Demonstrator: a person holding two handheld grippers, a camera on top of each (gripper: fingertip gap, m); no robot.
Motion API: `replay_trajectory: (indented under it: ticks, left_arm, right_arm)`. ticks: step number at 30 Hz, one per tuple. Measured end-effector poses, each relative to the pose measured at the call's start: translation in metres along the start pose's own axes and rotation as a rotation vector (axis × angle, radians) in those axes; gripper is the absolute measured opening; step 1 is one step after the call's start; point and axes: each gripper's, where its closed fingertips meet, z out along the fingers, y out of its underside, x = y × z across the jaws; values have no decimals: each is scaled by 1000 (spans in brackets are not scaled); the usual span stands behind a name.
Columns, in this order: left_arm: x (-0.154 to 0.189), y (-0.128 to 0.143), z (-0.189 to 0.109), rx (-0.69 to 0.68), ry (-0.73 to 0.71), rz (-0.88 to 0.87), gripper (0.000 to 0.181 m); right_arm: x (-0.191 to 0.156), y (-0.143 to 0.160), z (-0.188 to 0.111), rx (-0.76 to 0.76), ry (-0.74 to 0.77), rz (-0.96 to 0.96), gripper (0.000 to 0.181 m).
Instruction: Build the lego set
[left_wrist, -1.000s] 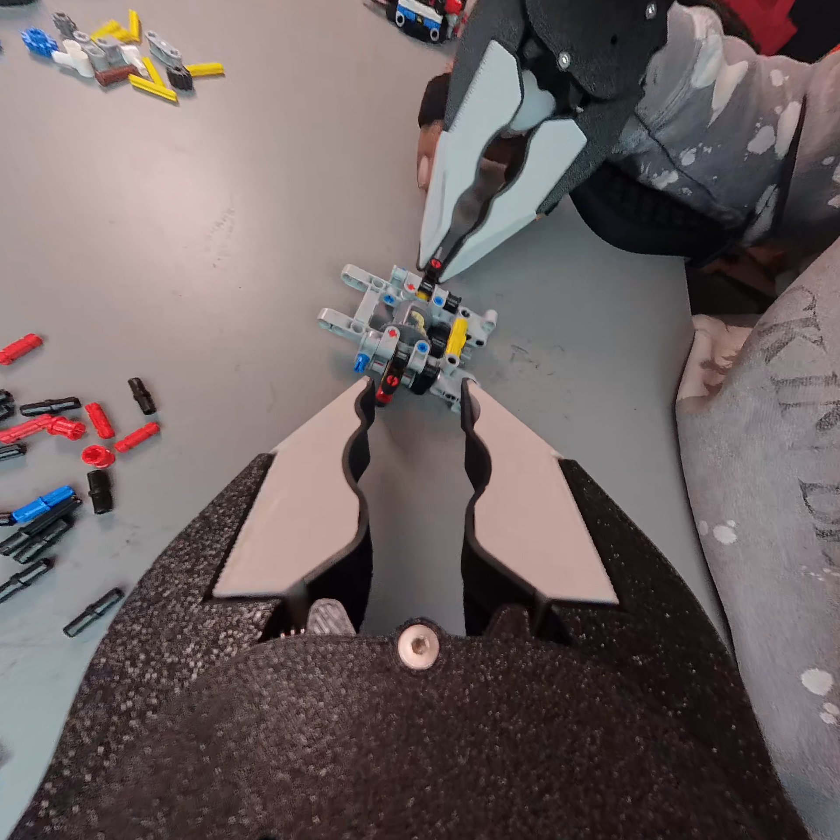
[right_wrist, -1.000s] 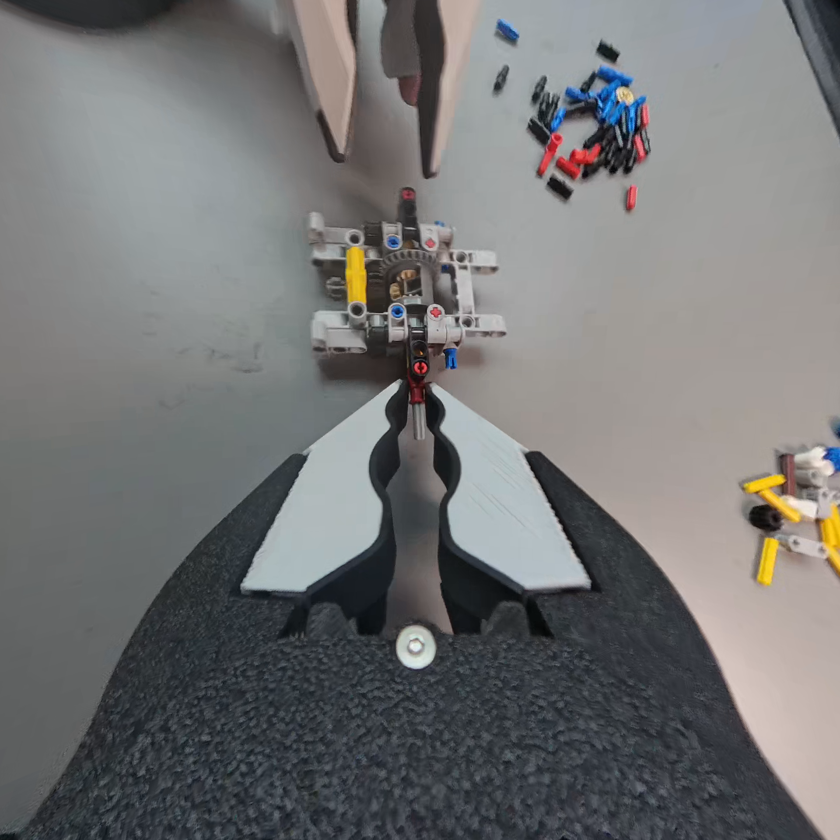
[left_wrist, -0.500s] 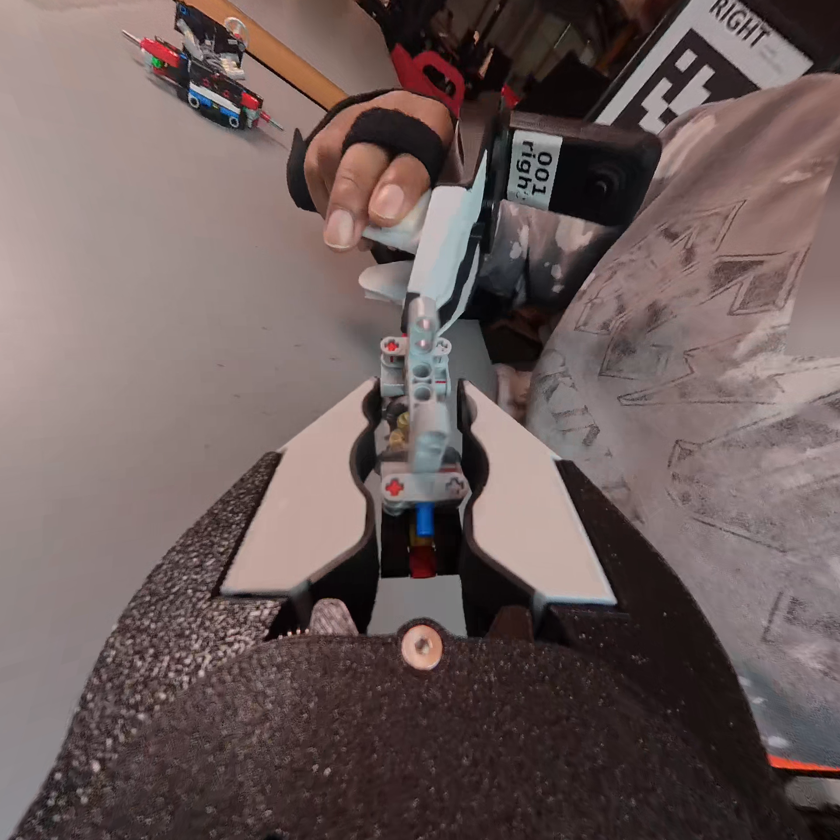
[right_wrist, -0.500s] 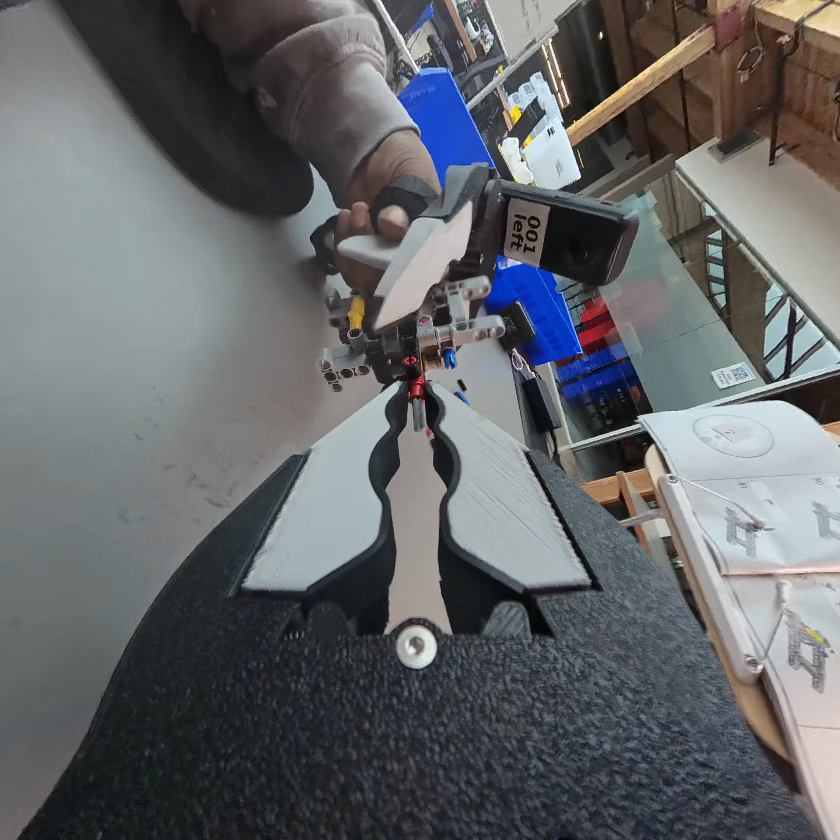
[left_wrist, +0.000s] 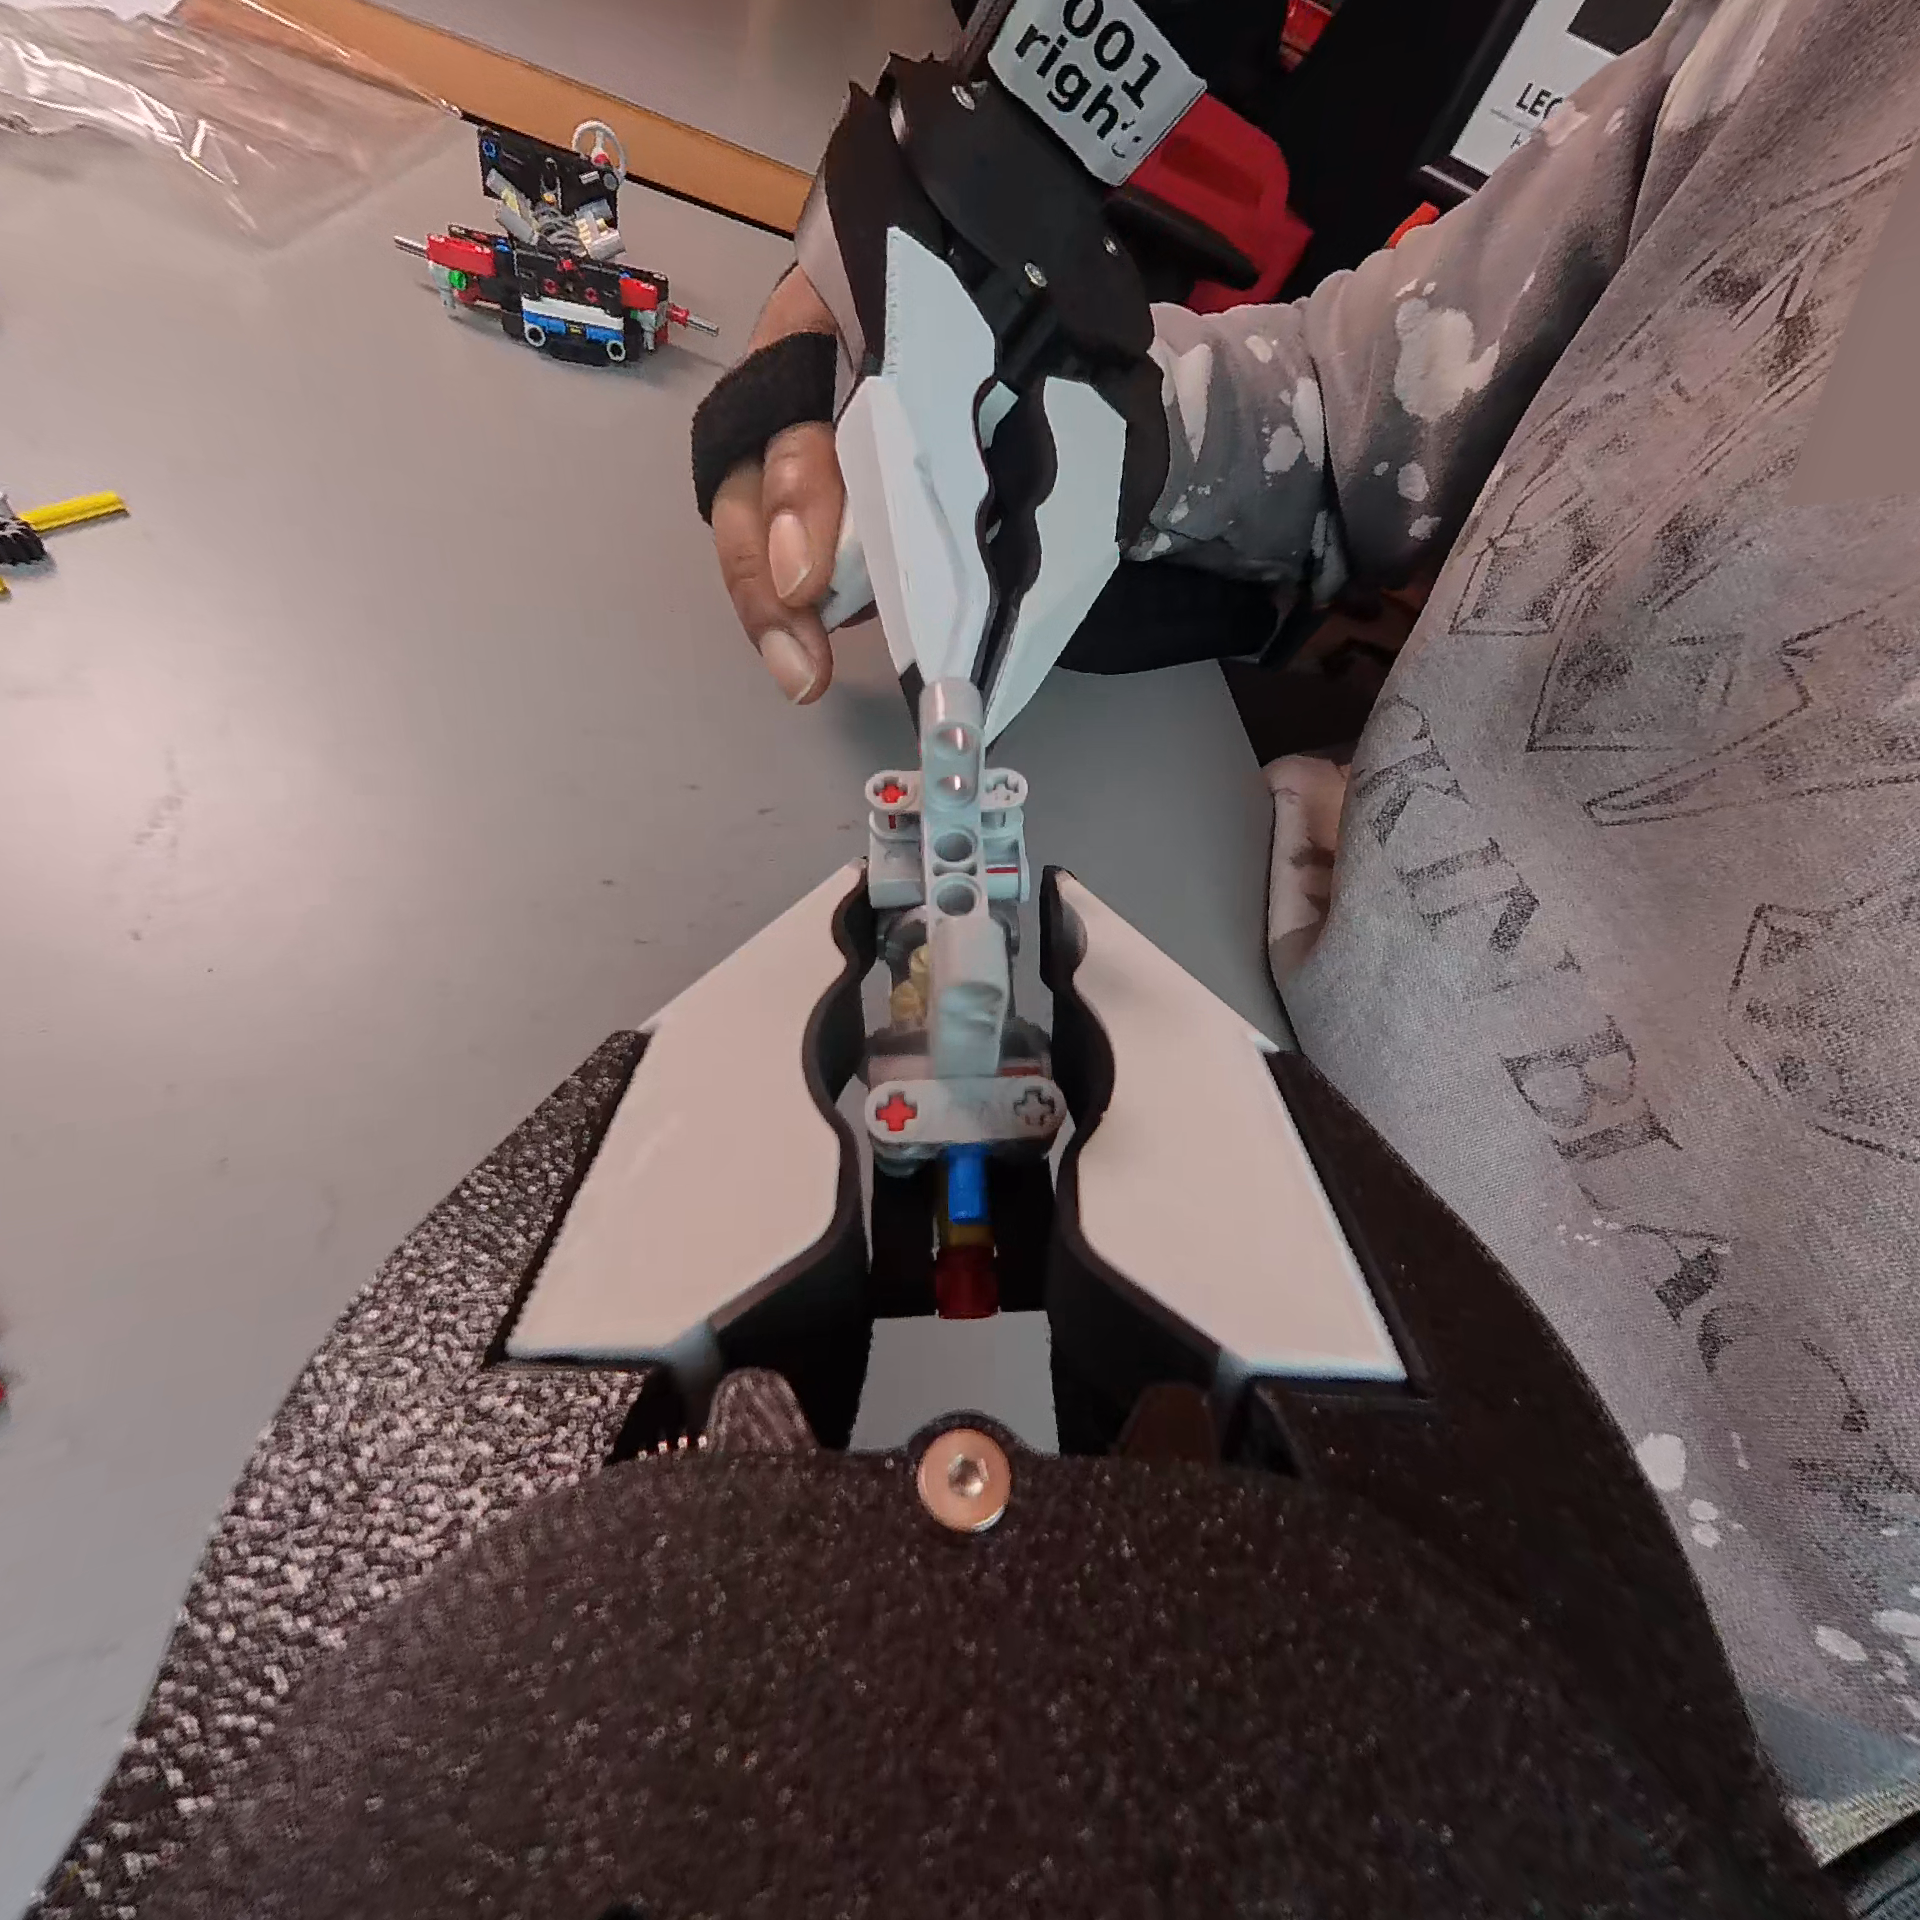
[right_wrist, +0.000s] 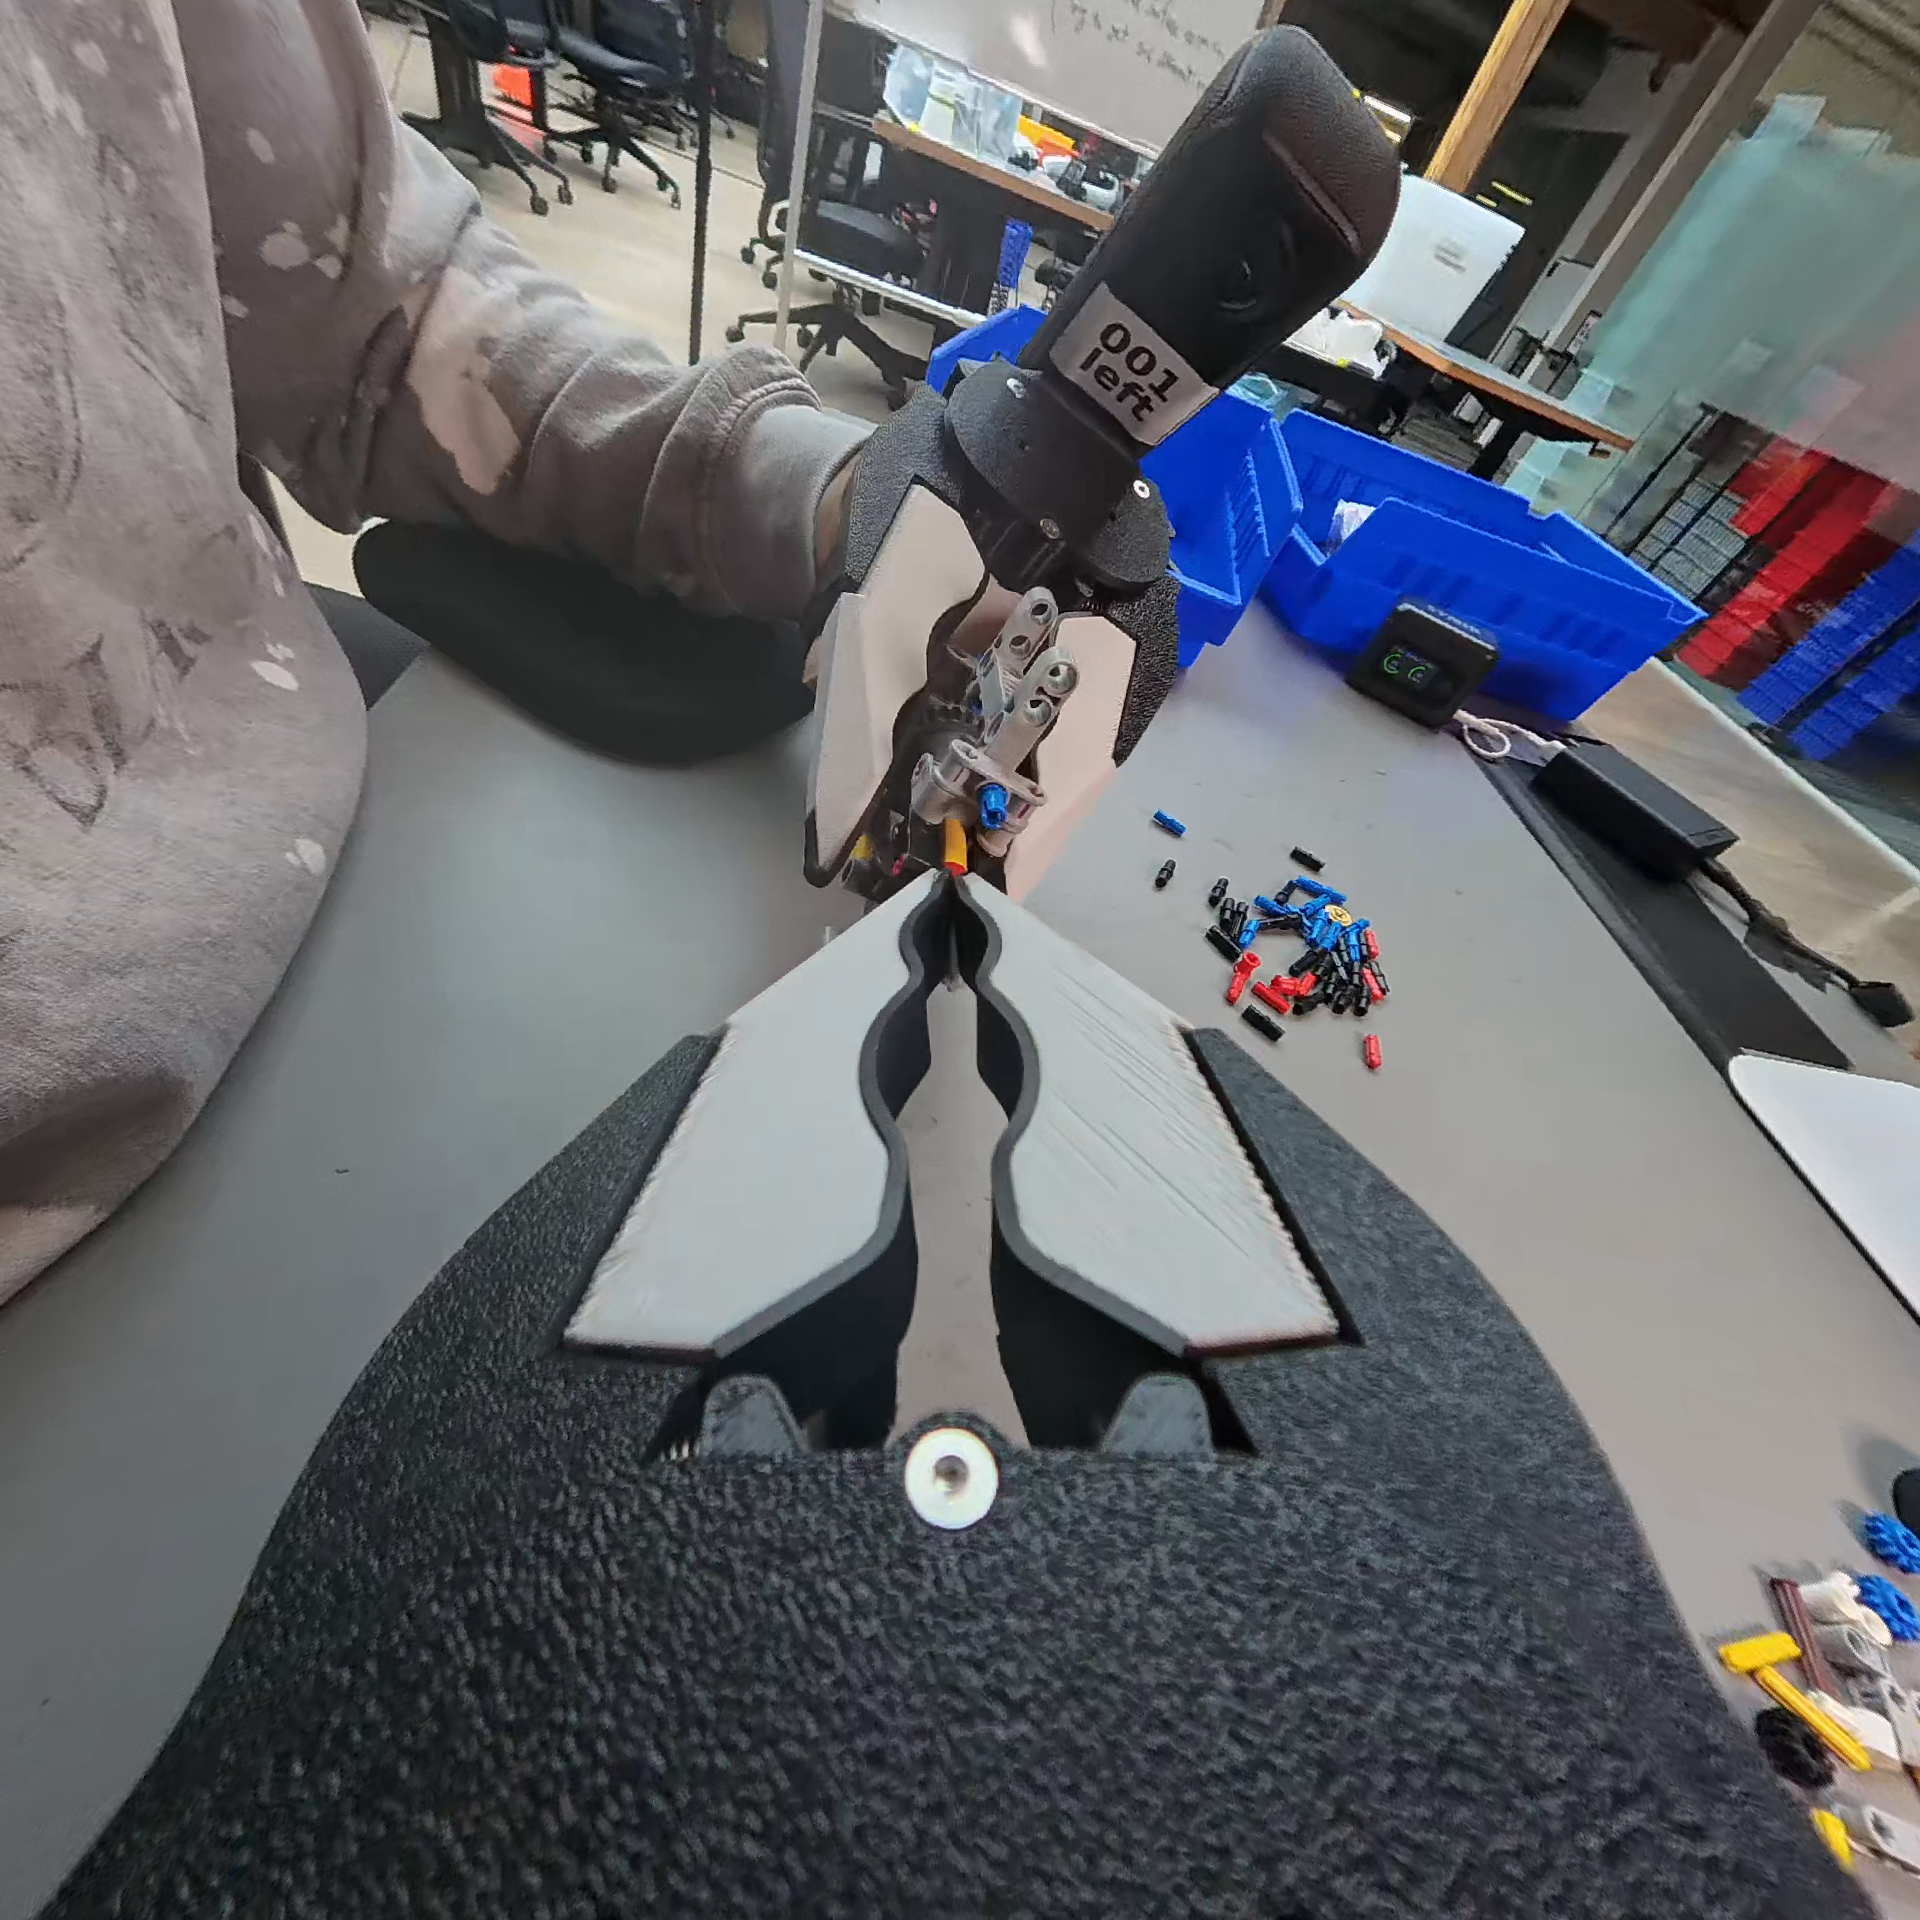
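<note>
Lego assembly aloft between left gripper jaws, right gripper pinching its axle.

- The left wrist view looks forward along its own fingers, close above the grey worktop, towards the person's torso.
- The right wrist view faces the opposite way, low over the worktop, room beyond.
- Both share the lego assembly, seen from opposite ends.
</note>
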Motion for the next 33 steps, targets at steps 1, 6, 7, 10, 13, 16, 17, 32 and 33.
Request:
replay_trajectory:
  ticks: [1,6,7,10,13,16,17,32,33]
  left_arm:
    - [0,0,0,1,3,-2,30]
    - [3,-2,1,8,15,-4,30]
    - [2,-2,1,8,14,-5,30]
    - [4,-2,0,13,24,-2,30]
    - [6,-3,0,15,30,3,30]
    - [6,-6,-1,25,32,-4,30]
    - [6,-8,-1,29,24,-1,30]
    - [-25,22,-11,-90,-110,-132,29]
    - [-26,25,-11,-110,-119,-134,29]
  right_arm:
    - [0,0,0,1,-1,4,0]
    - [-3,-2,-2,9,-25,18,13]
    - [-4,-2,-2,13,-35,19,13]
    - [-4,0,-1,-2,-27,17,9]
    - [-5,1,0,-7,-28,12,6]
    - [-1,-7,-3,24,-37,51,4]
    - [1,-7,-4,18,-42,54,4]
    - [5,39,-20,-162,-72,112,5]
    - [3,43,-17,-182,-69,92,5]
